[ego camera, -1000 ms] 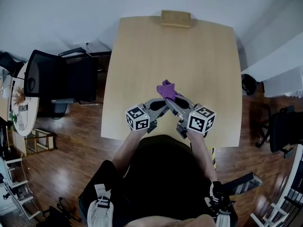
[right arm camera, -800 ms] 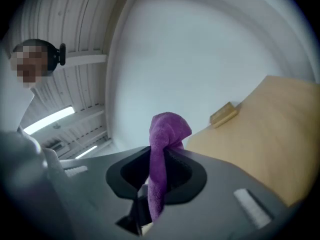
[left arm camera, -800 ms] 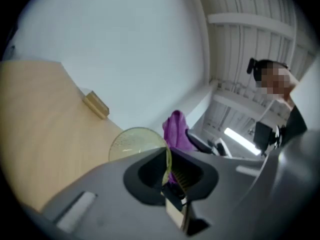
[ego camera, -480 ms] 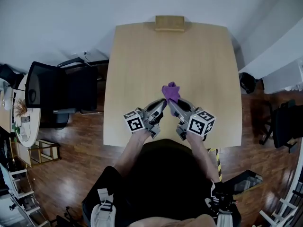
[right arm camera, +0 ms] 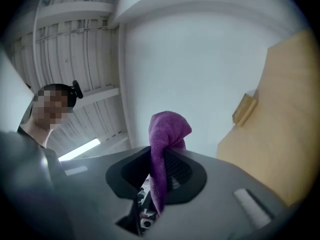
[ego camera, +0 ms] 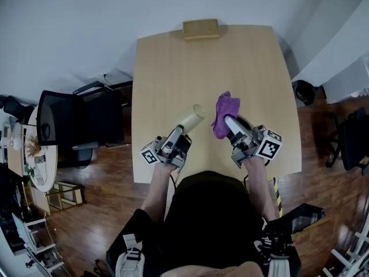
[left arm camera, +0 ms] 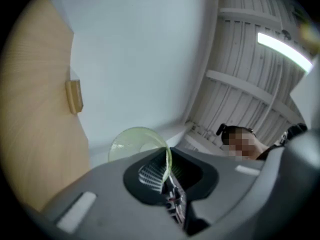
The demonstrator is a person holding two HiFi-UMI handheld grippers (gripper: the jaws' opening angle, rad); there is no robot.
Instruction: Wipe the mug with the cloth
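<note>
Wooden surface (ego camera: 173, 68) below, mug (ego camera: 190, 118) and cloth (ego camera: 226, 105) held above it

The left hand-held gripper (ego camera: 179, 133) pinches the pale green mug by its thin rim. The right hand-held gripper (ego camera: 230, 122) pinches the purple cloth near it. The mug looks light, stiff and smooth, so a rim pinch may slip under pressure; the limp cloth should fold round it easily

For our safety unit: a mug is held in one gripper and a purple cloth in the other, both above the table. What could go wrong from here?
1. The left gripper pinches only the thin rim of the mug, its jaws having just closed slightly further; wiping pressure might twist it loose onto the table.
2. The right gripper holds the cloth by a fold, so it might slip out while rubbing.
</note>
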